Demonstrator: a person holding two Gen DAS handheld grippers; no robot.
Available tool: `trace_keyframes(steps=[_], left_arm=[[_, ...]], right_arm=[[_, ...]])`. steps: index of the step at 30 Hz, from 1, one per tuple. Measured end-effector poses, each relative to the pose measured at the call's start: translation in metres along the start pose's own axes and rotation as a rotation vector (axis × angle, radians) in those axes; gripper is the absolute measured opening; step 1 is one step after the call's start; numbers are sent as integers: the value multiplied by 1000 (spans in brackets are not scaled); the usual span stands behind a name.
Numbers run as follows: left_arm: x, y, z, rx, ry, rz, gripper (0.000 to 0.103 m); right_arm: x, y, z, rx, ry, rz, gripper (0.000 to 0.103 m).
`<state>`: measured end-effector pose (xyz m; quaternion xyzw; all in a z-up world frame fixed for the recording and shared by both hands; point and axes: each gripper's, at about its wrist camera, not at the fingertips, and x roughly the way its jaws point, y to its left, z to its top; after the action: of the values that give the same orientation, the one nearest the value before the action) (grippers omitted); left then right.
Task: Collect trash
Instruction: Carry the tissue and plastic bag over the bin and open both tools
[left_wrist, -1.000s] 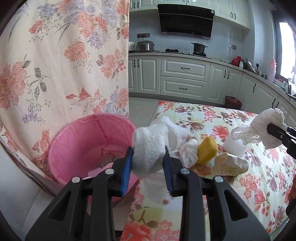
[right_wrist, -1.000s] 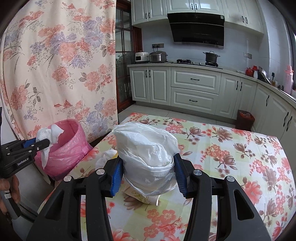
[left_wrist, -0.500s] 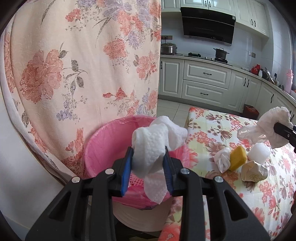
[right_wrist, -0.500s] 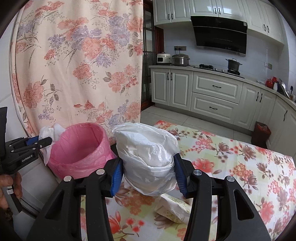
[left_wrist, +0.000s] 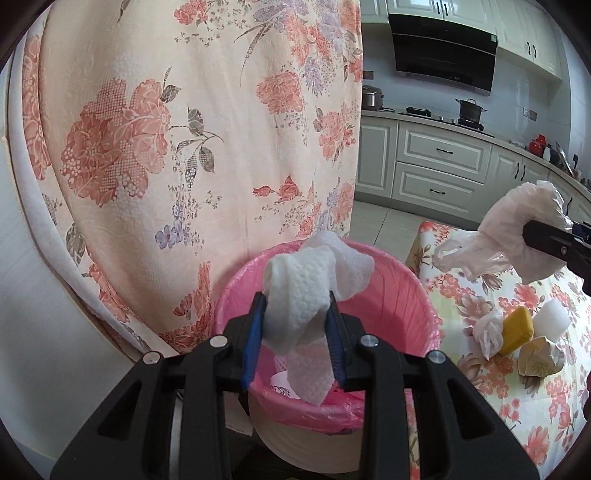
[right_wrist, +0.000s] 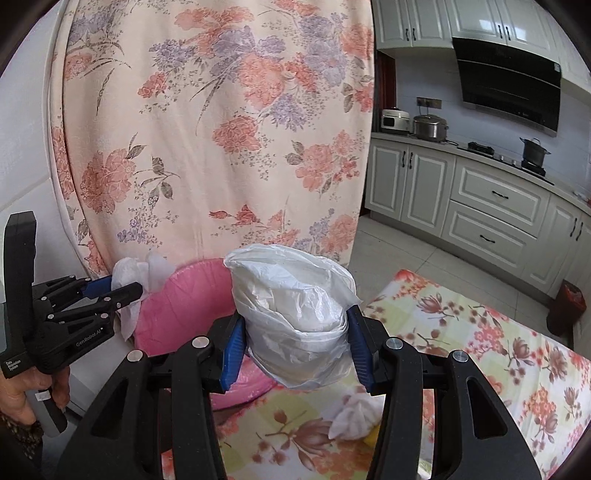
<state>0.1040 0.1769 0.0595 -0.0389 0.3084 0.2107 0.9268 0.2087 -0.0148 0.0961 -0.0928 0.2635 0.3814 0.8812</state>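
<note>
White paper towel (left_wrist: 299, 295) pinched in left tongs (left_wrist: 295, 325) over pink bin (left_wrist: 388, 295); right tongs (right_wrist: 295, 343) clamp plastic bag (right_wrist: 295, 314).

Bin (left_wrist: 388, 291) stands before the curtain (left_wrist: 184, 129), just left of the table (left_wrist: 535, 387) edge. Left gripper (left_wrist: 295, 325) holds a wipe (left_wrist: 299, 295) over the bin's near rim. Right gripper (right_wrist: 295, 343) — clamped on a bag (right_wrist: 291, 306) — hangs above the table edge, right of the bin. On the table behind: tissue (left_wrist: 489, 328), sponge (left_wrist: 517, 328), foam block (left_wrist: 552, 319), cup (left_wrist: 539, 356) — clustered, touching.

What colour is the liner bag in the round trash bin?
Pink liner bag, clearest in the left wrist view.
</note>
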Motion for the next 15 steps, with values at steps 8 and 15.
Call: trace_keyframes(steps=[8, 15], left_arm=[[19, 10, 3, -13, 13, 18, 31], [26, 17, 7, -22, 14, 29, 31]], right_arm=[[55, 21, 19, -43, 56, 79, 48], [93, 37, 30, -81, 90, 102, 53]])
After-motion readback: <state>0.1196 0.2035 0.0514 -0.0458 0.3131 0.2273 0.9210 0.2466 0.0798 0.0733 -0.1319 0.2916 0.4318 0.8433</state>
